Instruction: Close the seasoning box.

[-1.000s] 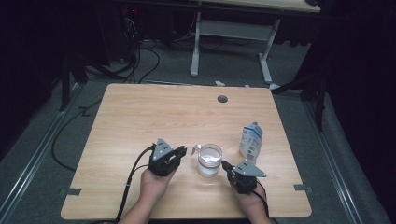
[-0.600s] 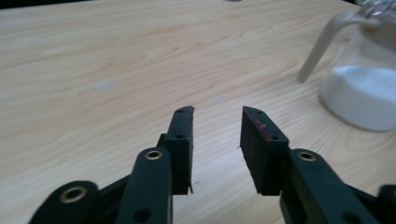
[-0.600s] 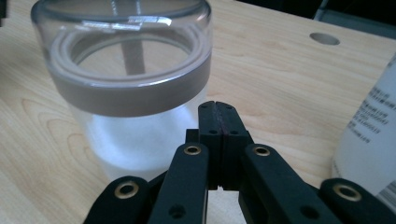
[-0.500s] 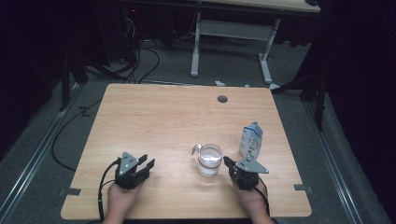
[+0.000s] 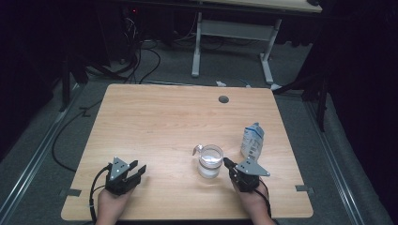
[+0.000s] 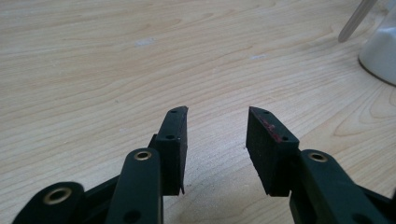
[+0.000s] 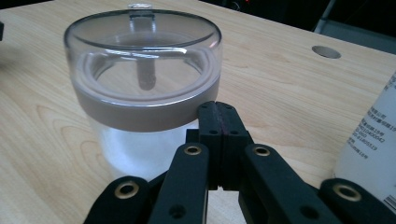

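The jar (image 5: 210,161) stands upright on the table (image 5: 169,122), in the near right part of the top. It is clear, with a clear lid (image 7: 142,35) and a grey band (image 7: 144,112) below the lid; white contents fill its lower part. A small handle or spoon (image 5: 197,150) juts from its far left side; which of the two cannot be told.

The right gripper (image 5: 228,163) lies just to the jar's near right. In the right gripper view its jaws are pressed flat together with nothing between them, and their tips (image 7: 218,112) stand at the grey band, very near or touching; contact cannot be confirmed. The right hand (image 5: 251,199) holds it from the near edge.

A bottle (image 5: 252,142) with a white and blue label stands upright just beyond the right gripper and to the jar's right, apart from the jar.

The left gripper (image 5: 136,171) sits near the near left corner, well apart from the jar, pointing towards it. Its jaws are about half parted and have just been opening; nothing lies between them, and bare wood shows through the gap in the left gripper view (image 6: 217,140). In that view the jar's base (image 6: 380,51) appears at the upper right. The left hand (image 5: 110,204) holds it low over the top.

A round hole (image 5: 223,99) marks the far side of the table.
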The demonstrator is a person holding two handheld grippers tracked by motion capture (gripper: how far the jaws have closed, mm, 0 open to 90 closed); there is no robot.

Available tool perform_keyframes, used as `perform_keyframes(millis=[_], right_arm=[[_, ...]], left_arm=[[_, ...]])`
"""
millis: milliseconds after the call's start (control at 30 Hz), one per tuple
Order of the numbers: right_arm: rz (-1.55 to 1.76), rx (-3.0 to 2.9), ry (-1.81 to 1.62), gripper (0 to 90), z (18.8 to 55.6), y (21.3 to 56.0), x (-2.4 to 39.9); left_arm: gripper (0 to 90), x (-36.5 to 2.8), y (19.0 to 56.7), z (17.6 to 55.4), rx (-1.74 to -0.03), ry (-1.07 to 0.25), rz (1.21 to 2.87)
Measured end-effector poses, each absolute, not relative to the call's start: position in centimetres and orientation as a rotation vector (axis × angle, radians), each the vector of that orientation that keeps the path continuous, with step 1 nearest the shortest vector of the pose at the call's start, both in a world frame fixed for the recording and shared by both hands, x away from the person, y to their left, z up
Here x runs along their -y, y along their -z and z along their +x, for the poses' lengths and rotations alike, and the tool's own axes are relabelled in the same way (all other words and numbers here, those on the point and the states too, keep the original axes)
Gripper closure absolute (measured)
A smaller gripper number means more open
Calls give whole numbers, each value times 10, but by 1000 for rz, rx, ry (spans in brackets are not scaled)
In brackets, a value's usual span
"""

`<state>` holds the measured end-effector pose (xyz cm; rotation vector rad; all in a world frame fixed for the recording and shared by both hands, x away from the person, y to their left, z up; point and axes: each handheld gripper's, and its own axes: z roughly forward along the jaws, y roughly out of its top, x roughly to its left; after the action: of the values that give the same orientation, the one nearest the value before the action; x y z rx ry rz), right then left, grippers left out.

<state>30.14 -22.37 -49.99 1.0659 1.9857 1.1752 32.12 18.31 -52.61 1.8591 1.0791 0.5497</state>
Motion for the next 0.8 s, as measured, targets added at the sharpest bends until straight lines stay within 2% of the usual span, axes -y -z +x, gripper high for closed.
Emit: perform_keyframes(millis=[800], right_arm=[[920,-2092,-1233,900,284,502,183]], left_arm=[[589,-191,524,321,-1105,-530,1817]])
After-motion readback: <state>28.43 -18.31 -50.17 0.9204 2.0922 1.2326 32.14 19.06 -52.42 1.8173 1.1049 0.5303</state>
